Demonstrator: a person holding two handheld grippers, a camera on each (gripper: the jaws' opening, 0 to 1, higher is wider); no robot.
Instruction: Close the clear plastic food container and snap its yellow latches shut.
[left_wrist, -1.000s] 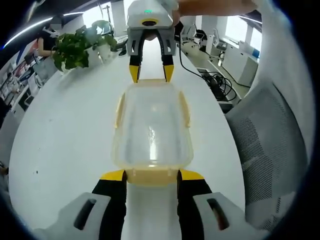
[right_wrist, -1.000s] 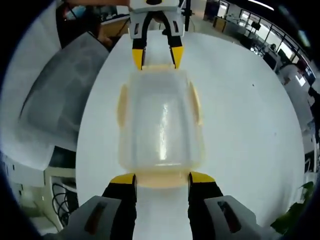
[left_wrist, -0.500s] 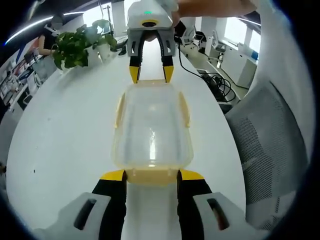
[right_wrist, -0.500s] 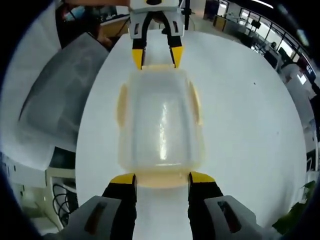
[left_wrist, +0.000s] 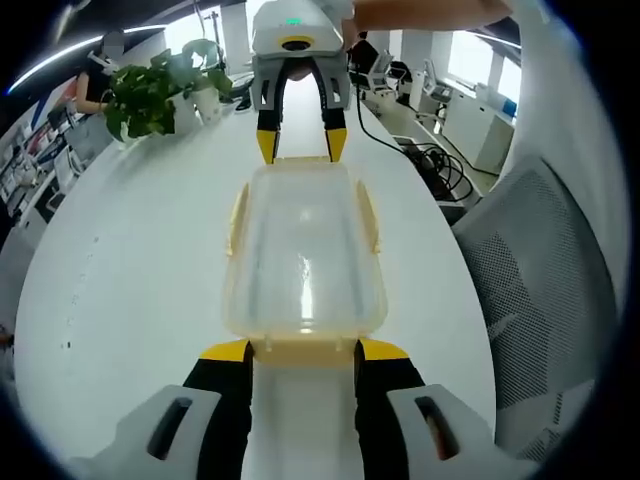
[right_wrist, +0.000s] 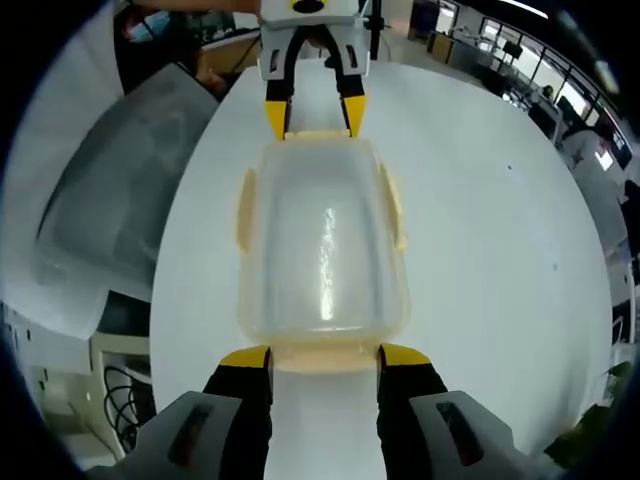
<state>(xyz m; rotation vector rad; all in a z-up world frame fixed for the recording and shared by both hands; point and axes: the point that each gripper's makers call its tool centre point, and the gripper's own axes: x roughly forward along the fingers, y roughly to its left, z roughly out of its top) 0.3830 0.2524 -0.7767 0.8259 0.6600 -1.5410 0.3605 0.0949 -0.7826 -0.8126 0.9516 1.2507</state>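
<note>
A clear plastic container (left_wrist: 303, 250) with its lid on lies lengthwise on the white table (left_wrist: 130, 260), with yellow latches (left_wrist: 238, 215) along its sides and ends. My left gripper (left_wrist: 305, 348) is open, and its black-and-yellow jaws straddle the near end latch (left_wrist: 305, 352). At the far end my right gripper (left_wrist: 301, 150) faces me, open, its tips on either side of that end. In the right gripper view the same container (right_wrist: 322, 240) runs from my right gripper (right_wrist: 325, 355) to the left gripper (right_wrist: 312, 115).
A potted plant (left_wrist: 150, 95) stands at the table's far left. A grey mesh chair (left_wrist: 540, 270) sits beside the table edge, and cables (left_wrist: 440, 170) lie on the floor behind it. The chair (right_wrist: 110, 210) also shows left of the table (right_wrist: 490, 230).
The near end latch shows a little less in each view and sits slightly higher. Both grippers keep their places at the container's ends.
</note>
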